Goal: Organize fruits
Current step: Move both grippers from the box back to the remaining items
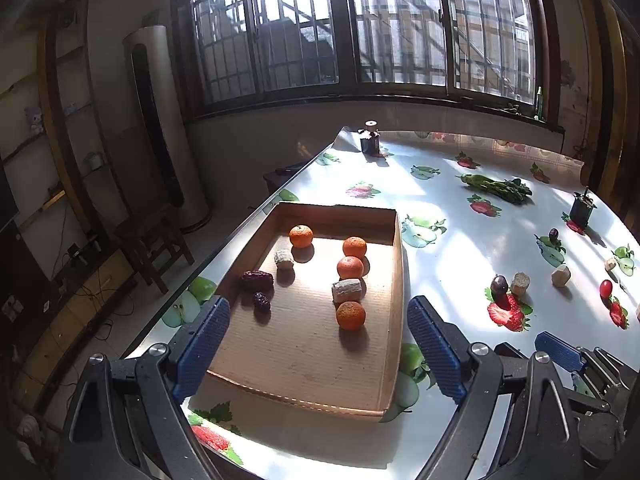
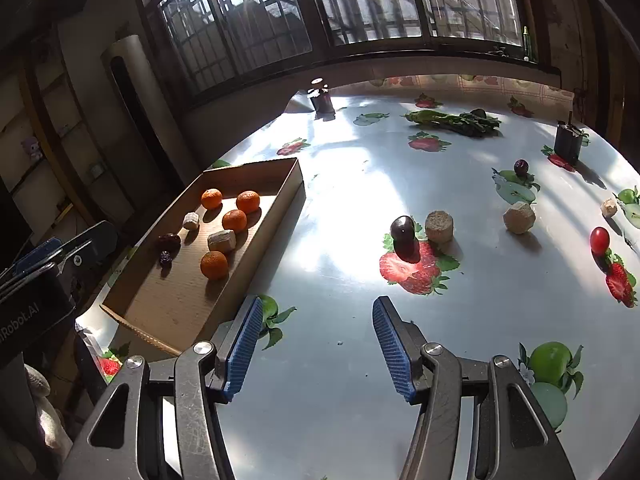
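A shallow cardboard tray [image 1: 394,272] [image 2: 294,184] holds several oranges [image 1: 351,315] [image 2: 214,265], two pale cut chunks [image 1: 347,290] and two dark dates [image 1: 257,281]. Loose on the table to its right lie a dark grape [image 2: 403,233] [image 1: 499,285], a pale chunk [image 2: 439,226] [image 1: 520,282], another chunk [image 2: 519,217], a red cherry tomato [image 2: 599,240] and a small dark grape [image 2: 521,167]. My left gripper [image 1: 318,338] is open and empty over the tray's near end. My right gripper [image 2: 316,344] is open and empty over the table, short of the dark grape.
The table wears a glossy fruit-print cloth [image 2: 360,168]. Leafy greens [image 2: 456,120] lie at the back, with a dark jar [image 2: 320,98] and a dark cup [image 2: 568,140]. The table's left edge drops to the floor beside the tray.
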`<action>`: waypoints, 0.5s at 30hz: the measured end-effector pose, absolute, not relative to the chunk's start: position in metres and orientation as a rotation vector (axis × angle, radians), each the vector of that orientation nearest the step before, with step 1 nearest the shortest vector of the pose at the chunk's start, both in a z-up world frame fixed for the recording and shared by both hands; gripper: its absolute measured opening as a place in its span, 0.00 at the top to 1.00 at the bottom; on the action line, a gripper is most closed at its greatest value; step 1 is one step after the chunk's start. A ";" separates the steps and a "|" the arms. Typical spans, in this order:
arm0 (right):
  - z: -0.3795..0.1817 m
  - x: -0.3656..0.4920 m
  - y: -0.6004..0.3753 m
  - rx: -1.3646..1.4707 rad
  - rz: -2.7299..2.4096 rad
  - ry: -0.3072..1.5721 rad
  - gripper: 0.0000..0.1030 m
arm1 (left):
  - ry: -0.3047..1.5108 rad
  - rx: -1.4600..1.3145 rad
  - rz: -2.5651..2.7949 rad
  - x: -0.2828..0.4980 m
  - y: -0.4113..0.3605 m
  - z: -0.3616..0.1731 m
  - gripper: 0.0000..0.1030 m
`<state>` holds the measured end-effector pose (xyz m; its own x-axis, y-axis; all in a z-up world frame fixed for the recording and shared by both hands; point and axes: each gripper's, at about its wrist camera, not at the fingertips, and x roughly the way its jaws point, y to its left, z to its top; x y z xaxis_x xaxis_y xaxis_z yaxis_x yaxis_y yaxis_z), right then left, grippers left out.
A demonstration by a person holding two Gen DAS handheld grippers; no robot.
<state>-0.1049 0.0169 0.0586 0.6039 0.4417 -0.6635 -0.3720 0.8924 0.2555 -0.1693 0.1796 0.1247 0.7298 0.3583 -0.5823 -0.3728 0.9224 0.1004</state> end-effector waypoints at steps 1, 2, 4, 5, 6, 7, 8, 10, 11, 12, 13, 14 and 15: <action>0.058 -0.104 0.017 0.095 0.471 0.796 0.40 | 0.639 -0.025 0.401 -0.168 0.180 0.124 0.13; 0.057 -0.103 0.016 0.096 0.471 0.799 0.40 | 0.642 -0.026 0.400 -0.167 0.180 0.123 0.13; 0.055 -0.102 0.016 0.097 0.471 0.804 0.40 | 0.649 -0.028 0.396 -0.166 0.181 0.121 0.13; 0.055 -0.101 0.015 0.098 0.470 0.806 0.40 | 0.653 -0.029 0.394 -0.165 0.180 0.120 0.13; 0.054 -0.100 0.015 0.099 0.469 0.808 0.40 | 0.656 -0.029 0.393 -0.164 0.180 0.119 0.13; 0.054 -0.100 0.014 0.101 0.467 0.810 0.40 | 0.659 -0.028 0.392 -0.163 0.180 0.118 0.13; 0.053 -0.099 0.013 0.103 0.467 0.812 0.40 | 0.662 -0.028 0.389 -0.162 0.180 0.117 0.13; 0.053 -0.097 0.011 0.109 0.464 0.814 0.40 | 0.669 -0.029 0.385 -0.159 0.179 0.115 0.13; 0.052 -0.097 0.010 0.112 0.462 0.815 0.40 | 0.674 -0.029 0.382 -0.159 0.179 0.114 0.13; 0.052 -0.096 0.009 0.114 0.460 0.815 0.40 | 0.678 -0.030 0.379 -0.158 0.179 0.113 0.13; 0.052 -0.095 0.007 0.118 0.458 0.816 0.40 | 0.681 -0.033 0.375 -0.157 0.178 0.112 0.13; 0.053 -0.095 0.004 0.124 0.456 0.816 0.40 | 0.685 -0.038 0.368 -0.156 0.178 0.111 0.13; 0.054 -0.094 0.002 0.126 0.454 0.816 0.40 | 0.691 -0.041 0.361 -0.154 0.177 0.110 0.13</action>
